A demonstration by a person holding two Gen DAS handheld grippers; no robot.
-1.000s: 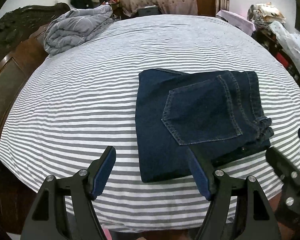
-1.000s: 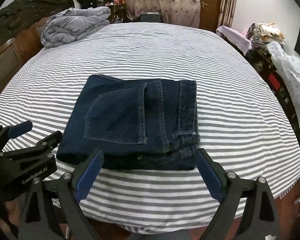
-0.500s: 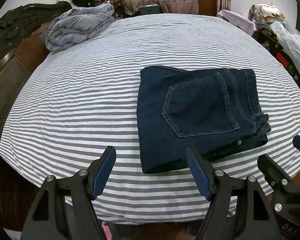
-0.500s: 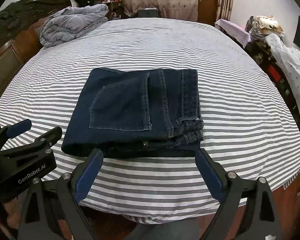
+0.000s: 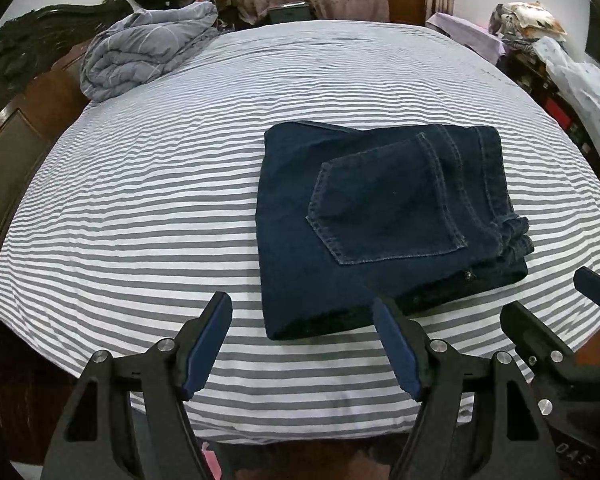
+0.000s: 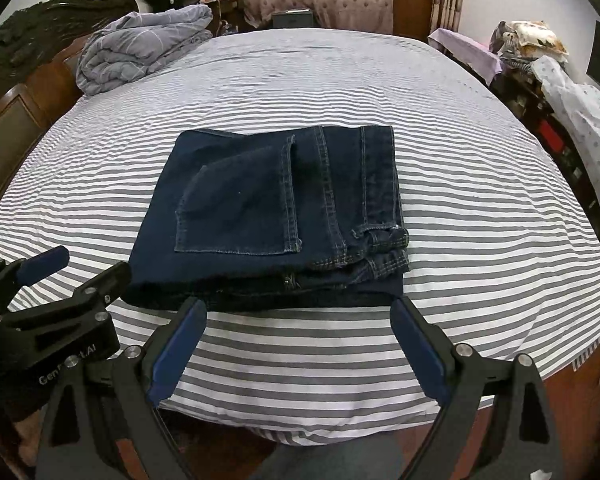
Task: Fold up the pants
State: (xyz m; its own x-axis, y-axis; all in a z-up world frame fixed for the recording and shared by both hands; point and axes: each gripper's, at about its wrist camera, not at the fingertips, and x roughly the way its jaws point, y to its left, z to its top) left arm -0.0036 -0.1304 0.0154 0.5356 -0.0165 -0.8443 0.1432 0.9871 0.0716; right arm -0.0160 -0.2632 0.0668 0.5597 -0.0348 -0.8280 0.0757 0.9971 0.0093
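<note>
Dark blue denim, the pants (image 6: 276, 220) lie folded into a thick square packet in the middle of the right wrist view, back pocket on top, on the grey-and-white striped bed (image 6: 480, 208). The waistband end bunches at the packet's lower right corner, and the layers there look loosely stacked.

Both tools hang clear of the cloth at the bottom of their frames. The left gripper (image 5: 302, 344) stands fairly wide with nothing between its fingers (image 5: 206, 340); the right gripper (image 6: 298, 354) is spread wider and is empty too.

To my eye the folding looks about finished, so the danger now is undoing it. The right pad of the left tool sits just in front of the packet's near edge; a careless sweep there could catch the lower layers and drag them out. A pinch on only the top layer would peel the fold open. The rumpled corner could spring up by itself, stiff as denim is. The soft bed gives little to press against.
</note>
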